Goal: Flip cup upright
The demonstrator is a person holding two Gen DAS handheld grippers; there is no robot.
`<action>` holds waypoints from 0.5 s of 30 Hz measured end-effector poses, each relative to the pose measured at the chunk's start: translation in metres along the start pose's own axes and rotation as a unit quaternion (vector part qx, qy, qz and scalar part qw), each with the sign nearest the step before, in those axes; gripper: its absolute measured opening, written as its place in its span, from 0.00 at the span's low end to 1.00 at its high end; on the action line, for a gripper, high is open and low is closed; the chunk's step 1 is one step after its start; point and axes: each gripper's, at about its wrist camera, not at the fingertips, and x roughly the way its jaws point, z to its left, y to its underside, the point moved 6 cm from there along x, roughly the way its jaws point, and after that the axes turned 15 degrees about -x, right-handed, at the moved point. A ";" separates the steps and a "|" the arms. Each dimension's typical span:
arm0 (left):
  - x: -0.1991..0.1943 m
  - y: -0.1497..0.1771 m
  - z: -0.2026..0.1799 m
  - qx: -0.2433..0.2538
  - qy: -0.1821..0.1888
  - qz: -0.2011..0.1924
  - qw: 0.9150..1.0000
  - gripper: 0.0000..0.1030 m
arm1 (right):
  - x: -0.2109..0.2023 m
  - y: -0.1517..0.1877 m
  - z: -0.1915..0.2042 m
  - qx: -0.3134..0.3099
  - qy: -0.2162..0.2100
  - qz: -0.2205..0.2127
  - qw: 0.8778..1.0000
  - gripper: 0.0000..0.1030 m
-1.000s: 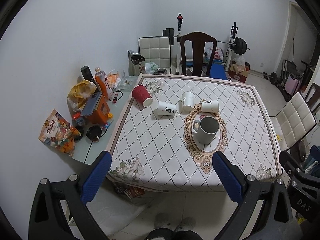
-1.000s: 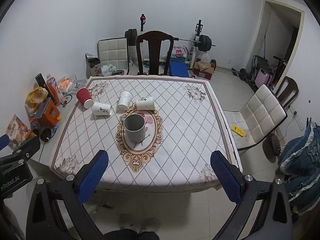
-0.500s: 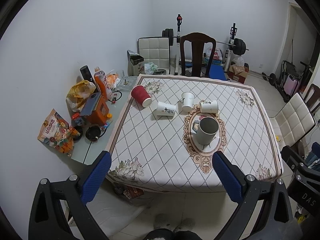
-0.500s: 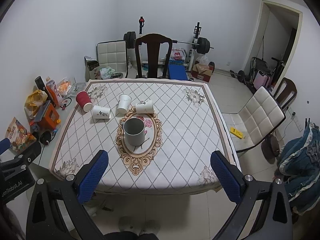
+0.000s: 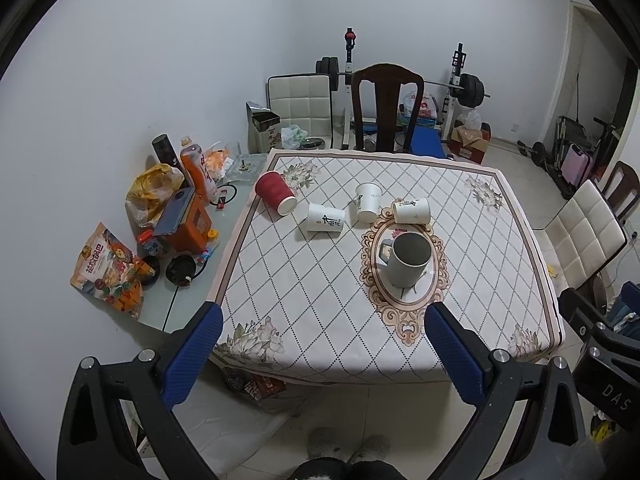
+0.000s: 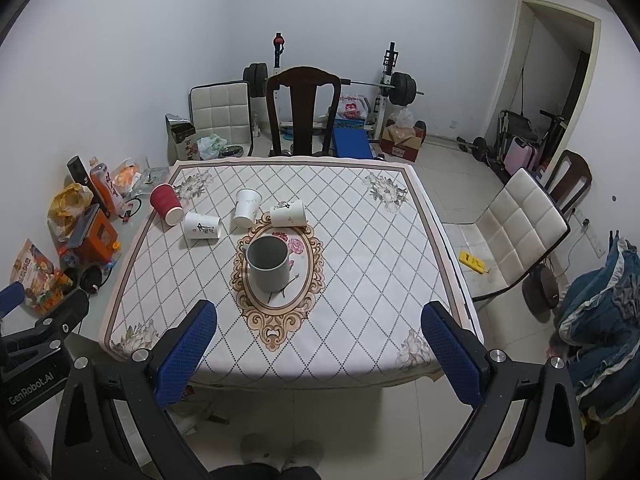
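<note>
A grey mug [image 5: 408, 258] [image 6: 269, 262] stands upright on the oval pattern in the middle of the table [image 5: 304, 300] [image 6: 360, 280]. Behind it three white paper cups lie on their sides: one at the left [image 5: 325, 218] [image 6: 202, 225], one in the middle [image 5: 367, 201] [image 6: 246, 207], one at the right [image 5: 411, 211] [image 6: 288, 213]. A red paper cup [image 5: 276, 193] [image 6: 167, 204] lies tipped at the far left. My left gripper [image 5: 320, 354] and right gripper [image 6: 320, 354] are both open and empty, held well back from the table's near edge.
A side ledge left of the table holds bottles [image 5: 198, 172], an orange box [image 5: 188, 226] and a snack bag [image 5: 108, 268]. A dark wooden chair [image 5: 386, 104] stands behind the table, a white chair [image 6: 516, 232] at its right. Gym gear lines the back wall.
Both views have pulled back and up slightly from the table. The cups and the mug have not moved. Both grippers stay open.
</note>
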 end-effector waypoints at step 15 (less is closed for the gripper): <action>-0.003 -0.003 -0.001 0.005 0.008 -0.004 1.000 1.00 | 0.000 0.001 0.000 0.008 0.004 0.002 1.000 1.00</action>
